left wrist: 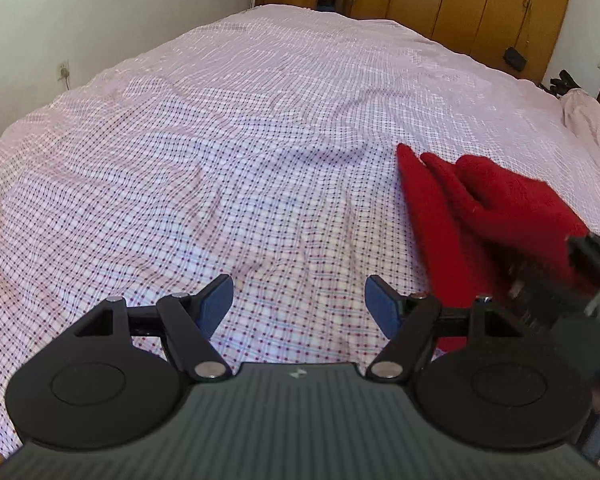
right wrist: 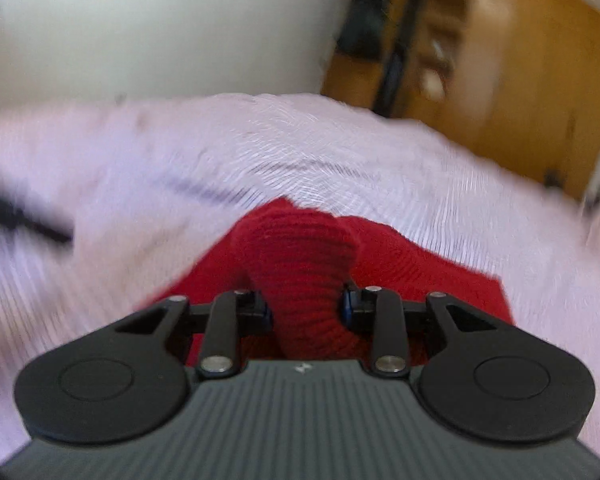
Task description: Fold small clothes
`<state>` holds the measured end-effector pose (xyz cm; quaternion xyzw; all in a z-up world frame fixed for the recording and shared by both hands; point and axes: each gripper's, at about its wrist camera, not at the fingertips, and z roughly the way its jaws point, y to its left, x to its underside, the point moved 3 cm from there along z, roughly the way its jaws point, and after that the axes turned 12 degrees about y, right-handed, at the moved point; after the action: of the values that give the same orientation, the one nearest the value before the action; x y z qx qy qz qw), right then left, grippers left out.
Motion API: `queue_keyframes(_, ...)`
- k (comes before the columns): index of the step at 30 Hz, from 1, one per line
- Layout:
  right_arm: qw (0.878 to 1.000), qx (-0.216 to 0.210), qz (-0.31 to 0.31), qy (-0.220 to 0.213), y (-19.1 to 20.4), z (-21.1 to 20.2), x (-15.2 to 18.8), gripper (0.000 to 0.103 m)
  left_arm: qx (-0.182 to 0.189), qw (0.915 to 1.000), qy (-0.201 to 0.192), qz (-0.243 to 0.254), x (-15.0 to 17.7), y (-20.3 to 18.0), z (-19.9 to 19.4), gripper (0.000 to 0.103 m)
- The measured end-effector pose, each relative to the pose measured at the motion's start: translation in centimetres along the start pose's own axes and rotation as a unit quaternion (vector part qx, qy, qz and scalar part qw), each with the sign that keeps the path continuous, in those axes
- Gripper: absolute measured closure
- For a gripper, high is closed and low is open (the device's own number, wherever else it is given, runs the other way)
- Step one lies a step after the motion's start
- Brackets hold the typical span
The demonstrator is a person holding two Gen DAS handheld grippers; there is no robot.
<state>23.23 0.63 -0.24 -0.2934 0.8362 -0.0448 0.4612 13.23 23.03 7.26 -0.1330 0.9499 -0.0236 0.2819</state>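
1. While its blue-padded jaws clamp a raised fold of the red knitted garment (right wrist: 304,264), the right hand-held gripper (right wrist: 306,310) sits low over the cloth.
2. The left hand-held gripper (left wrist: 299,304) hovers with jaws spread wide and nothing between them, just beside the garment's left edge.
3. The garment lies on the bed's pink checked sheet (left wrist: 236,128), at the near right.
4. Yellow wooden wardrobes (left wrist: 496,4) stand beyond the bed.

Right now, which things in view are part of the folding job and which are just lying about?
In the job:
red knit garment
right gripper, shut on it
left gripper, open, empty
checked bed sheet, work surface

Lying about:
wooden wardrobe
wall socket
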Motion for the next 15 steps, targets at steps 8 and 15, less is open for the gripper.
queue_keyframes(8,0.995,-0.029,0.089,-0.036,-3.0,-3.4,-2.1,0.071,0.000,0.9999,-0.009,0.013,0.3,0.1,-0.5,0.026)
queue_keyframes(15,0.998,-0.057,0.029,-0.026,1.4,-3.0,0.3,0.069,-0.010,0.9998,-0.011,-0.010,-0.1,1.5,-1.0,0.026)
